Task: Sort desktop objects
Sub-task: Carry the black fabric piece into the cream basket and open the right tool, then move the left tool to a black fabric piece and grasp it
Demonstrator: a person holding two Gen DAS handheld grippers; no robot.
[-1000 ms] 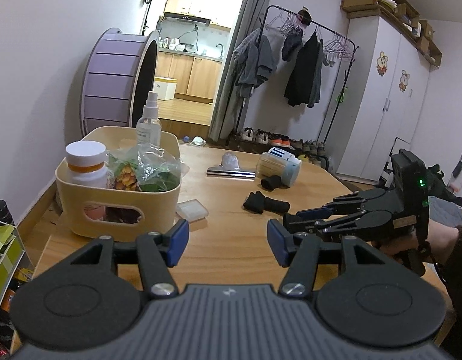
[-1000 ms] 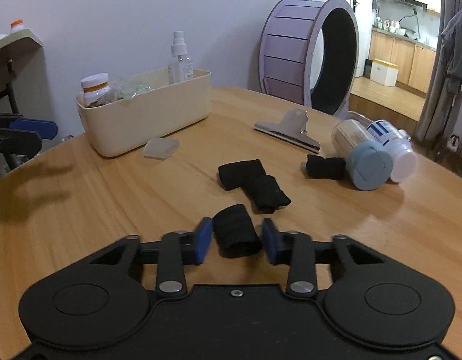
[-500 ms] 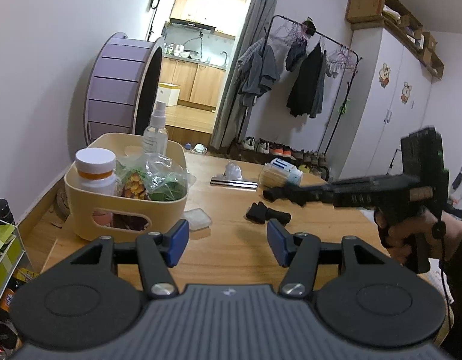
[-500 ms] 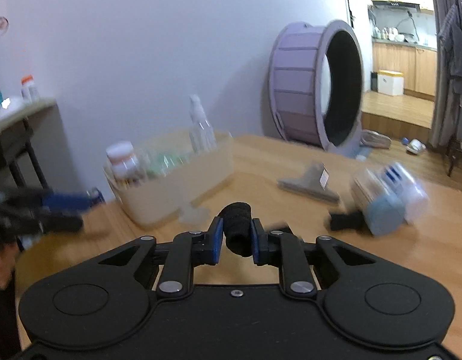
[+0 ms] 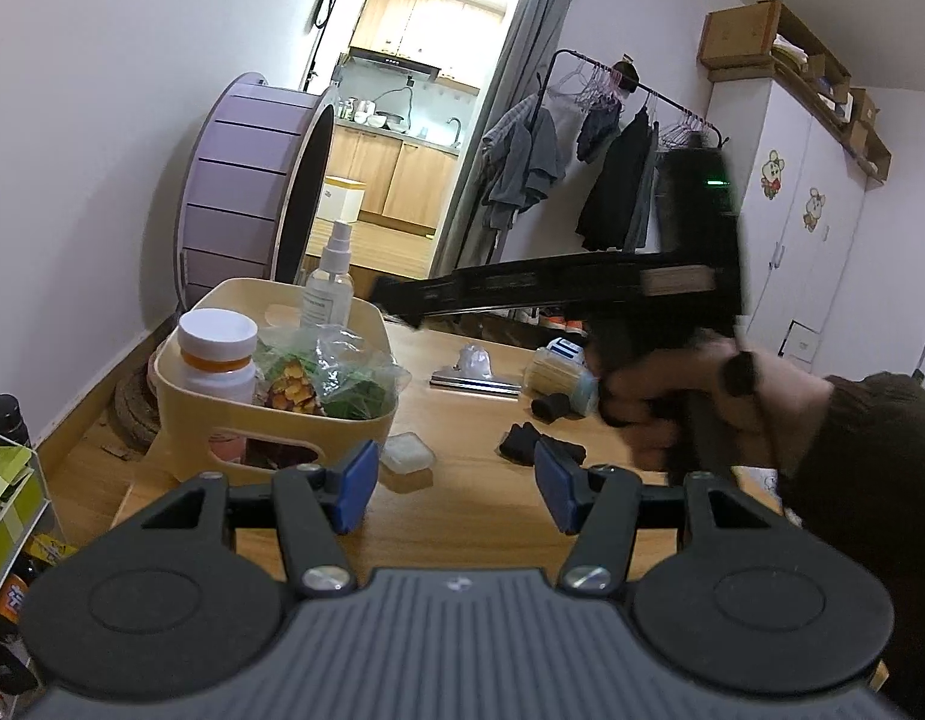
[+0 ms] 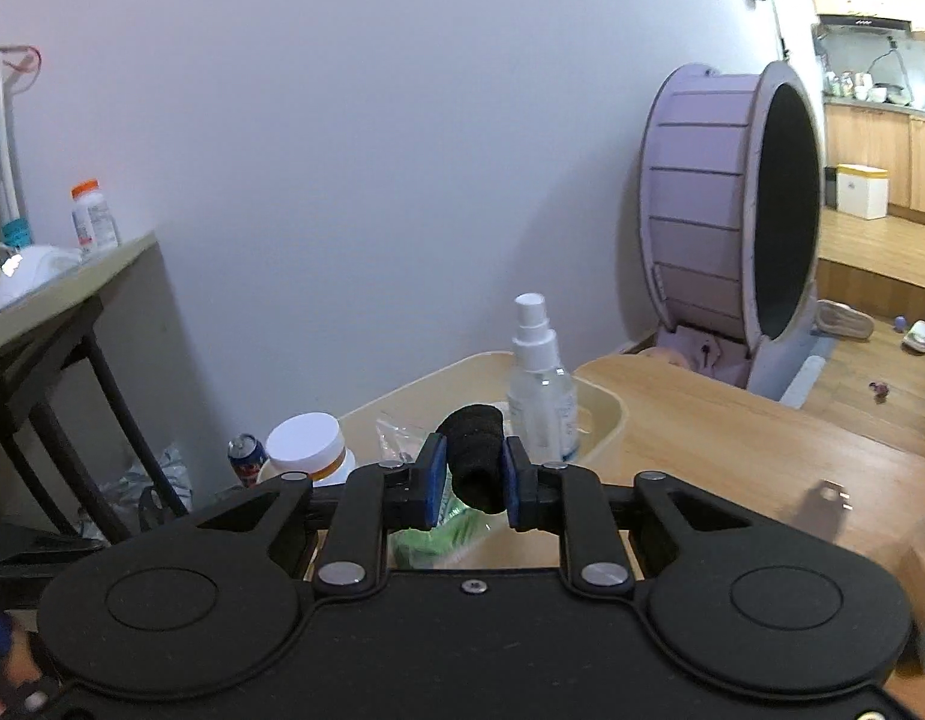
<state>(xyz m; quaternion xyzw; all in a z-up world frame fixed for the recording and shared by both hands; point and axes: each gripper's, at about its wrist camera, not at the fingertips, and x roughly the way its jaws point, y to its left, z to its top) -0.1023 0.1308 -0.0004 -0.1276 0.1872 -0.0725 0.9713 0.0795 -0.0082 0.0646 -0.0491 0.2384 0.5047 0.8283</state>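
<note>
Both grippers show: right gripper (image 6: 469, 474) jaws opening a hair, pads pinching a black foam roll (image 6: 475, 456) above the cream bin (image 6: 606, 414). Left gripper (image 5: 456, 483) sits half open, holding nothing.

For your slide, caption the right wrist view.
Right gripper carries a black foam roll above the cream basket.

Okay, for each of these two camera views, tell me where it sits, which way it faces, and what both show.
Left wrist: sits behind the left gripper, jaws apart and empty, facing across the table toward the doorway; the right hand and sleeve cross in front.
Right wrist: sits behind the right gripper, jaws opening yet pressing a black roll, facing the wall above the bin.
Shared: bin, spray bottle, white-capped jar, purple wheel.
</note>
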